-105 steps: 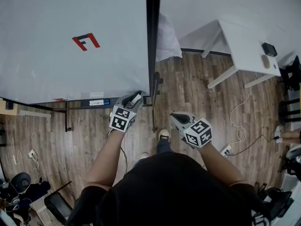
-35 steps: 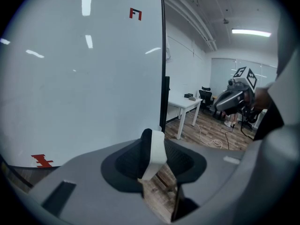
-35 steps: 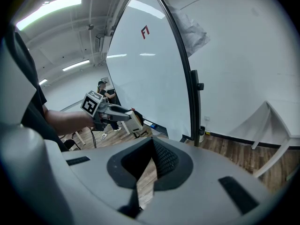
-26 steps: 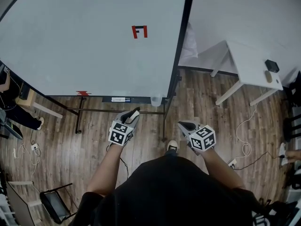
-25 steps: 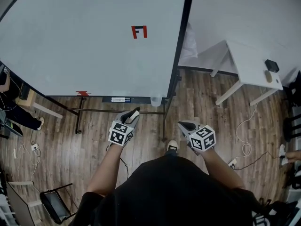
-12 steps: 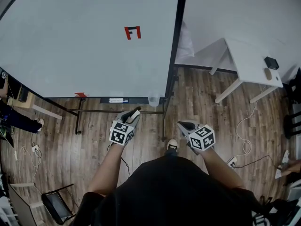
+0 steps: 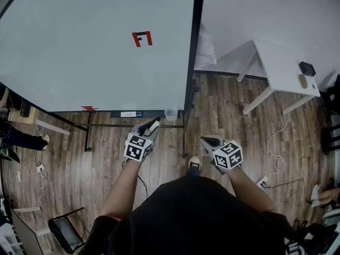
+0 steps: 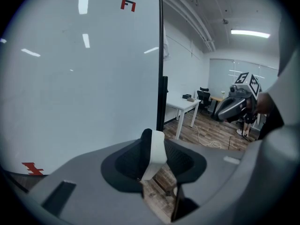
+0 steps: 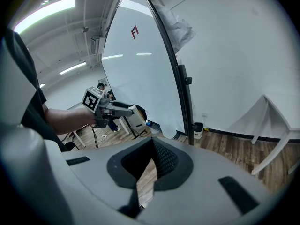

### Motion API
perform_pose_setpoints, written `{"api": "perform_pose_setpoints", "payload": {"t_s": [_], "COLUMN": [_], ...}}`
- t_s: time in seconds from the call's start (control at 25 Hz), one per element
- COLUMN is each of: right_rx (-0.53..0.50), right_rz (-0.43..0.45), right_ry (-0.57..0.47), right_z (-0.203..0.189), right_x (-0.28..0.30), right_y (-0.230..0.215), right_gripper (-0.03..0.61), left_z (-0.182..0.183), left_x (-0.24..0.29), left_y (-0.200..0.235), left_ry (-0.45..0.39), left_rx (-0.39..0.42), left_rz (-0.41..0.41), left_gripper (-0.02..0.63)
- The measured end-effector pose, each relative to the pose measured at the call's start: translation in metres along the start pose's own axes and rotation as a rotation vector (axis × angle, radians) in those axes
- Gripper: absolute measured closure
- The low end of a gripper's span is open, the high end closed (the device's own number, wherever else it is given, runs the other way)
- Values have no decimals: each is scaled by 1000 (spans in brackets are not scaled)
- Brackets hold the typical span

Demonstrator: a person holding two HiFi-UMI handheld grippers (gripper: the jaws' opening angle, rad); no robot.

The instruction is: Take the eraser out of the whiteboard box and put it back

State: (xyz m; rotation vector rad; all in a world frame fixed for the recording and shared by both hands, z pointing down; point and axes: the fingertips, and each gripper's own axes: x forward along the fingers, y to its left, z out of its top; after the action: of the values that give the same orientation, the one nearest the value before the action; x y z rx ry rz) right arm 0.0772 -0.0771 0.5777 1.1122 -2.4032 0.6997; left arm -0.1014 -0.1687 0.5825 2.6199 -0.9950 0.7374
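In the head view my left gripper (image 7: 153, 124) hangs just in front of the whiteboard's (image 7: 79, 52) bottom ledge, shut on the eraser (image 7: 154, 125), a white block with a black felt side. The left gripper view has that eraser (image 8: 155, 152) upright between the jaws. A translucent box (image 7: 171, 113) sits at the ledge's right end, a short way beyond and right of the eraser. My right gripper (image 7: 210, 141) is held lower right over the floor, jaws together and empty. From the right gripper view, the left gripper (image 9: 129, 114) with the eraser (image 9: 136, 119) is on the left, near the box (image 9: 171, 134).
A red F mark (image 7: 142, 38) is on the board. The black board post (image 7: 191, 84) stands right of the box. A white table (image 7: 279, 62) is at the right, cables (image 7: 273, 163) lie on the wood floor, and a chair (image 7: 64, 232) is at lower left.
The left gripper with the eraser has edged a little toward the board's ledge and the box. The view has swung slightly, shifting the board leftward. The right gripper has stayed put.
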Motion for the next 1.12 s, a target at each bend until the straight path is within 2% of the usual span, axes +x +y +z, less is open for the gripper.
{"api": "perform_pose_setpoints", "payload": {"t_s": [0.52,1.12], "right_rx": [6,12], "right_rz": [11,9], "right_ry": [15,43], "right_z": [5,12], "right_x": [10,19], "right_y": [-23,-58], "right_gripper": [583,583], "left_z": [35,50], "left_x": [31,75], "left_y": [6,14], "left_ry": [-38,-35], "left_rx": [-13,-20], "left_rz": [-17,-41], "left_gripper": [462,462]}}
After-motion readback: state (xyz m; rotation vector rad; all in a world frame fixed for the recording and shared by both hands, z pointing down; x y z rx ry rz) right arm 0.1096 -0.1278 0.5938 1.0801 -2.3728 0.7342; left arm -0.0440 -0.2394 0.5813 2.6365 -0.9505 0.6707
